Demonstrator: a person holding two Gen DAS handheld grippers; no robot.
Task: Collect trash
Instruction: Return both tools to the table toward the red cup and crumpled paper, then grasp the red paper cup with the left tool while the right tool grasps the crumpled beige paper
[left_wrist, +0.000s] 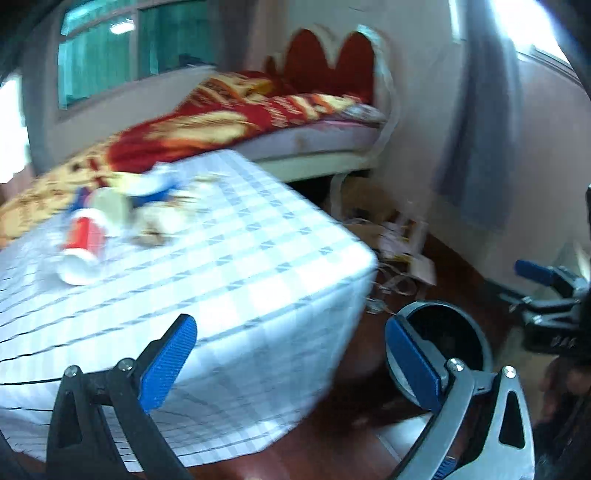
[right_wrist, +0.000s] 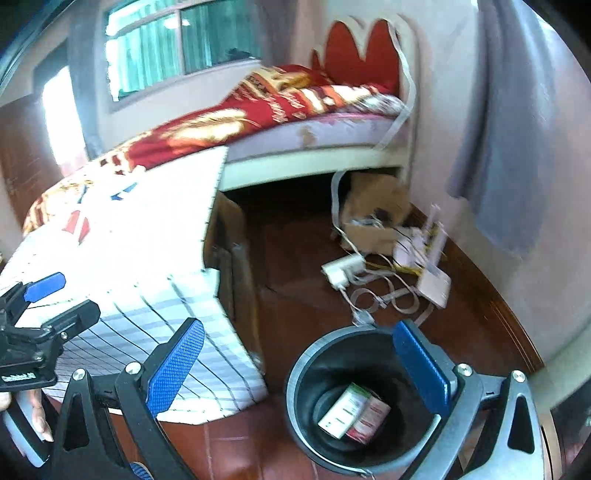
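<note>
Jaws on both grippers stand wide with nothing between them.

Left wrist view: left gripper (left_wrist: 291, 354) hangs over the near corner of a table under a checked cloth (left_wrist: 229, 266), blue pads spread far apart. Trash sits in a loose cluster toward the far left of the tabletop: a red-and-white paper cup (left_wrist: 83, 245) on its side, a pale cup (left_wrist: 110, 208) just behind it, blue-and-white wrappers (left_wrist: 159, 182) and some crumpled brownish paper (left_wrist: 159, 225). Frame is motion-blurred, so the exact count of pieces is not readable. A dark bin (left_wrist: 447, 332) stands on the floor just right of the table corner, partly behind the right finger. The right gripper (left_wrist: 543, 291) shows at the right edge, apparently open.

Right wrist view: right gripper (right_wrist: 299, 363) is poised above the bin (right_wrist: 310, 369), jaws wide, empty. A carton (right_wrist: 354, 411), white-green and red, lies on the bin's bottom; nothing else is visible inside. Tabletop is overexposed here; only red and blue flecks of the trash show. The left gripper (right_wrist: 55, 299) is visible at the left edge over the cloth.

Progress judgement: early. One item is binned; the cups, wrappers and paper are left on the table. Cables and small white boxes (right_wrist: 388, 273) on the floor by the bed look like equipment, not trash.
</note>
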